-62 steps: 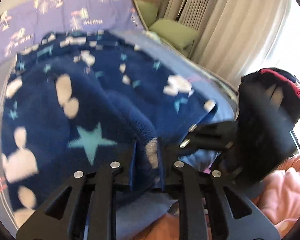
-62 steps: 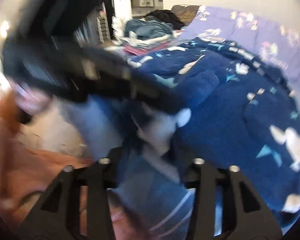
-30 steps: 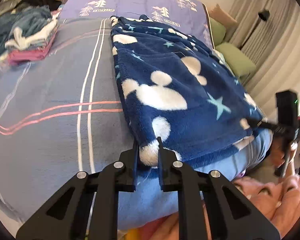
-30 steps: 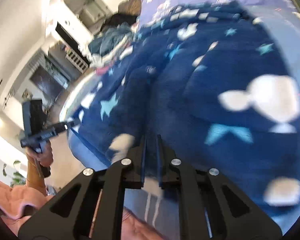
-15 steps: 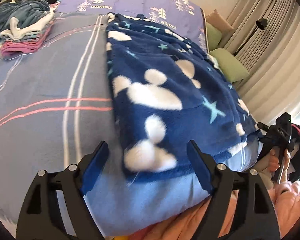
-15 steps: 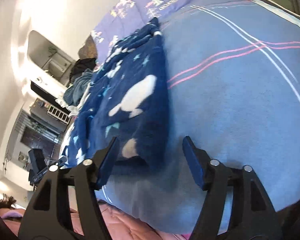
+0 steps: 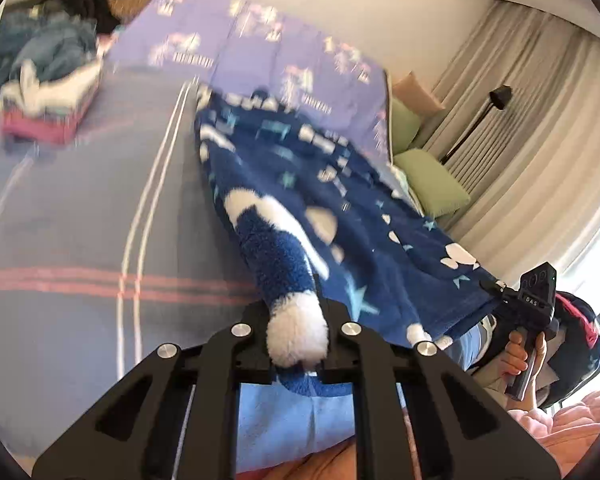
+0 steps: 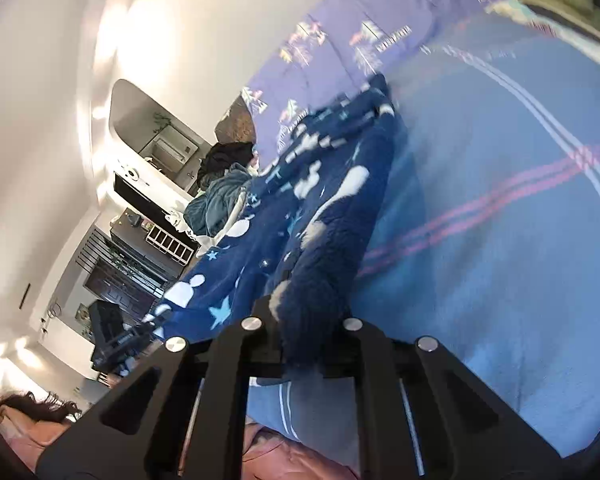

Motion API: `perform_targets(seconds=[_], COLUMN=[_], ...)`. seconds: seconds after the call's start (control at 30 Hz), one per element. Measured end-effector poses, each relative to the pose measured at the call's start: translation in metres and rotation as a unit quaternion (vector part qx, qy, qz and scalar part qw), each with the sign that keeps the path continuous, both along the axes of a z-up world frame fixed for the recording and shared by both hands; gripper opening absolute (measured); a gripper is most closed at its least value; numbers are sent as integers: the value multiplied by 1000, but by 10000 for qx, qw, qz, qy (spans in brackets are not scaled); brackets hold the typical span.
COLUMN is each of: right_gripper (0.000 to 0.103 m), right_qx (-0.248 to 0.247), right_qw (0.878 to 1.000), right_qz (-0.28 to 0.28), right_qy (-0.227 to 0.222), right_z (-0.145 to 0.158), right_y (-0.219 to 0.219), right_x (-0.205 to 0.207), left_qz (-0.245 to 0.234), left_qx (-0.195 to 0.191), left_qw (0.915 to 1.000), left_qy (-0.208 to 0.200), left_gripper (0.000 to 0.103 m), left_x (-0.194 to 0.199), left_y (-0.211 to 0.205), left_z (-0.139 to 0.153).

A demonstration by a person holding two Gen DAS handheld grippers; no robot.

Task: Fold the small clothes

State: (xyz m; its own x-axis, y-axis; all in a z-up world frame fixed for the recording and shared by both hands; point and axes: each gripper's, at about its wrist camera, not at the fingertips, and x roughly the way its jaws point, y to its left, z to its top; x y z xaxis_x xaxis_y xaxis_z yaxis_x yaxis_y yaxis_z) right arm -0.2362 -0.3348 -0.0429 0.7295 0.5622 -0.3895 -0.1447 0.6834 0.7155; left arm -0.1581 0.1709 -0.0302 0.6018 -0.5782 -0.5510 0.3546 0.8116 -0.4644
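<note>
Half a second ago both pairs of fingers stood spread wide around the near corners of the blue fleece garment [image 7: 340, 216], which lay flat on the bed. Now they have just been closing and each pair is clenched on fleece. The left gripper [image 7: 298, 344] pinches a corner with a white patch, and that corner is lifted off the bedspread [image 7: 68, 240], so a ridge of fabric rises from the bed up into the fingers. The right gripper [image 8: 306, 336] grasps the other near corner, a dark blue bunch with a small white spot, which likewise stands up from the sheet. In the left wrist view the right gripper [image 7: 496, 286] shows at the far right, held in the person's hand [image 7: 520, 356], with the garment's edge reaching up to its tip.

The garment is thick, fluffy navy fleece printed with white mouse-head shapes and pale teal stars. It lies lengthwise on the striped blue-grey bedspread, its near edge at the foot of the bed and its far end, somewhat rumpled, reaching toward the lilac patterned pillows [image 7: 260, 52]. Farther back on the left a pile of folded clothes [image 7: 40, 92] sits on the bed. Green cushions [image 7: 432, 184] lie beside the curtains [image 7: 540, 140].
</note>
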Motion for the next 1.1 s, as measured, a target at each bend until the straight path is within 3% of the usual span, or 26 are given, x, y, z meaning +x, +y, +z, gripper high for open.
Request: perform_targets(seconds=[0.23,0.5,0.7,1.1], right_gripper=[9,9,9,9], right_qx=[25,-142,-384,-721], right_qw=[9998,9974,9945,9865], right_qz=[207,-15,-244,-377], right_qy=[-80,-701,-942,-1422], right_z=[1,40,66,101], right_y=[16,4,-1,0], right_x=[20,24,46,79], left_qz=[-151,73,321,351], left_qx=[140,16,138,178], left_qw=[9996,9977,9948,9889], left_qy=[-204,-676,-958,-1429], left_gripper=[12,12,13,13], left_x=[6,16,35,65], left_y=[-16,-11,-16,-25], left_z=[18,54,74,109])
